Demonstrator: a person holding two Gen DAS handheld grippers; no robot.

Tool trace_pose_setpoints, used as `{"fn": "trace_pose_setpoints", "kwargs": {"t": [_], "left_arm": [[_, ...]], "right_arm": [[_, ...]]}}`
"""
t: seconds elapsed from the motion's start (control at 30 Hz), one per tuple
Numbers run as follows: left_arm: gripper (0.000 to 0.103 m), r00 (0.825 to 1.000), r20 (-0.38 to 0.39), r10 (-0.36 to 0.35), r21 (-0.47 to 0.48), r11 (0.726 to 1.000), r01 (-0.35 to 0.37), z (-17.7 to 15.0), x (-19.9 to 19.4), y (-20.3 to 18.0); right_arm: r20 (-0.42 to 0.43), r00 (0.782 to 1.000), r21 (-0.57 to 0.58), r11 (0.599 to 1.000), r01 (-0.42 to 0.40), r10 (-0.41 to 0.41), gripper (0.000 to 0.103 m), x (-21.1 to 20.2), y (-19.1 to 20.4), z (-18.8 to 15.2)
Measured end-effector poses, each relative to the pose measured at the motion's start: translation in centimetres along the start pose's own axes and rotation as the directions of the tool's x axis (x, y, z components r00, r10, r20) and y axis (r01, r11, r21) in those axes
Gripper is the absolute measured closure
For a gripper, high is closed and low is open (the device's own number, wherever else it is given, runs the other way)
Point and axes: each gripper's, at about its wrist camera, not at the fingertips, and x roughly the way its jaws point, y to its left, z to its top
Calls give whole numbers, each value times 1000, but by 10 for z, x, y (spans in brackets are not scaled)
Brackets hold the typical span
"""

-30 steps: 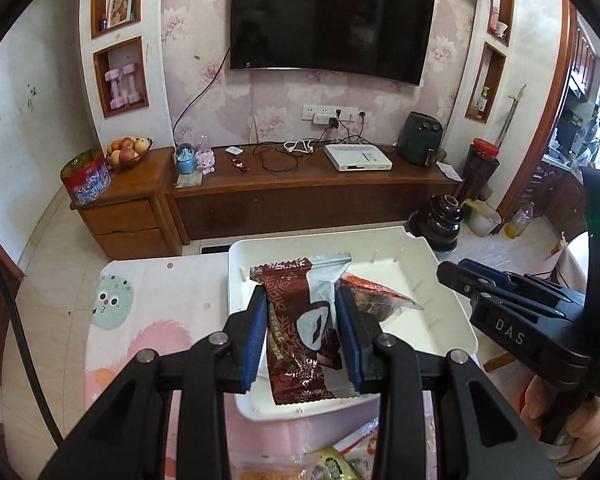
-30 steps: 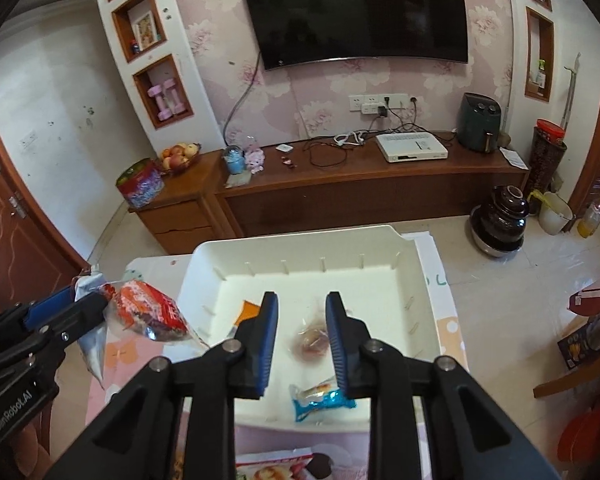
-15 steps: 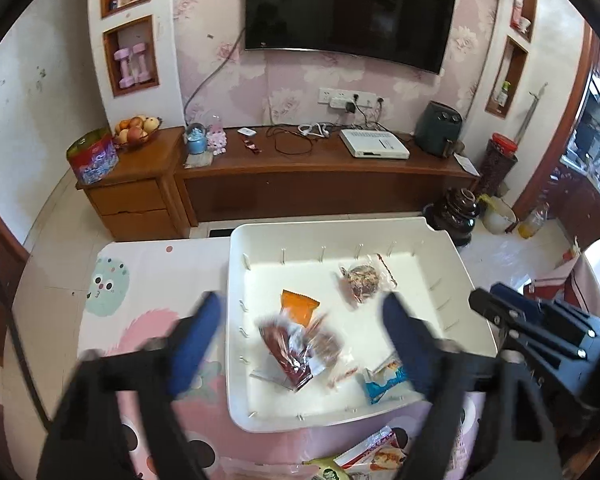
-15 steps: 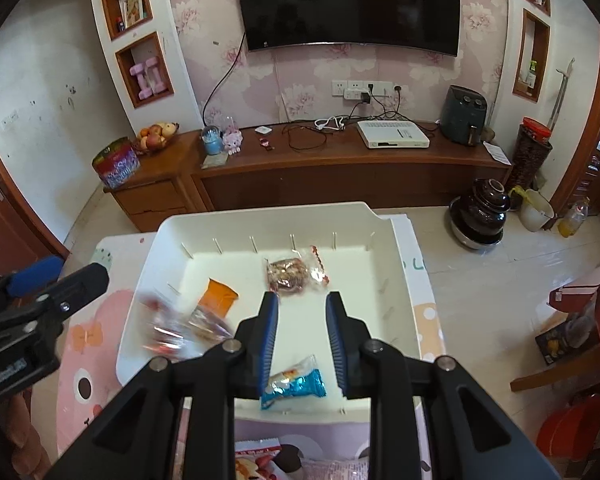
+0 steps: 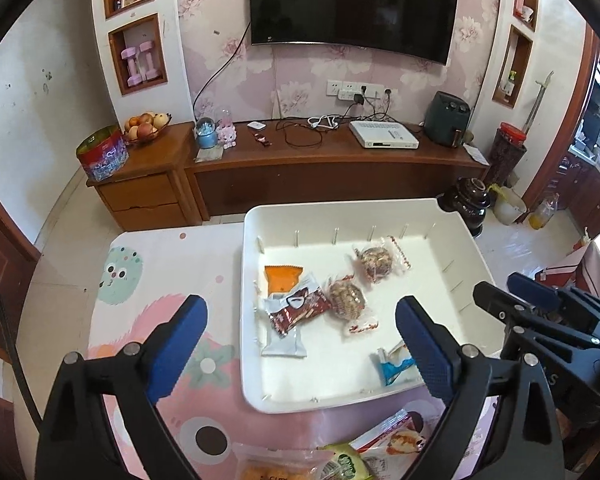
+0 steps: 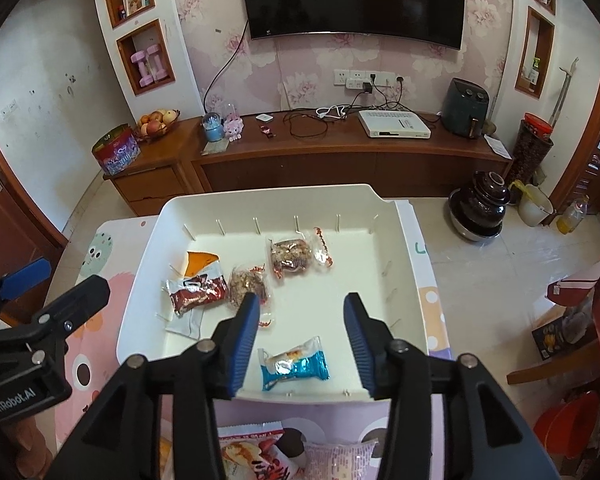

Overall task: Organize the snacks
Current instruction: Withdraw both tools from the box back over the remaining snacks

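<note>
Snacks lie loose in white plastic tray [image 5: 466, 240] on pink cartoon mat. Left to right: orange packet [image 5: 282, 278], half under dark-red wrapper [image 5: 298, 310], long axis slanting up-right; two clear nut cakes; blue-white packet [image 6: 294, 364], lying crosswise. Left gripper [image 5: 300, 344] empty, jaws spreading. Right gripper [image 6: 300, 338] empty, jaws opening above blue packet. Bottom packets cut off.

Table, pink cartoon cloth [image 5: 148, 280]: white tray [image 5: 248, 360] on it; snack packets [image 5: 380, 452] at near edge.
</note>
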Motion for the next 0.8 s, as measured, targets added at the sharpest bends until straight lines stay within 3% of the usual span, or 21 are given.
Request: {"fn": "trace_pose_setpoints", "kwargs": {"t": [0.27,0.5,0.67,0.8], "left_arm": [[8,1000,-11,7,-8,1000,-7,-11,-7,4],[8,1000,-17,19,-12,1000,-19,-18,-17,6],[8,1000,-10,15,-6,1000,-15,-34,-39,9],[8,1000,-12,1,-7,1000,-1,-55,-60,14]], "right_arm": [[-59,998,-16,1000,-6,5,49,-1,4,-9],[-27,1000,-12,1000,7,-7,49,-16,6,-15],[8,999,19,999,-48,48,49,-37,4,-28],[-3,997,-19,996,-82,82,49,-55,5,-48]]}}
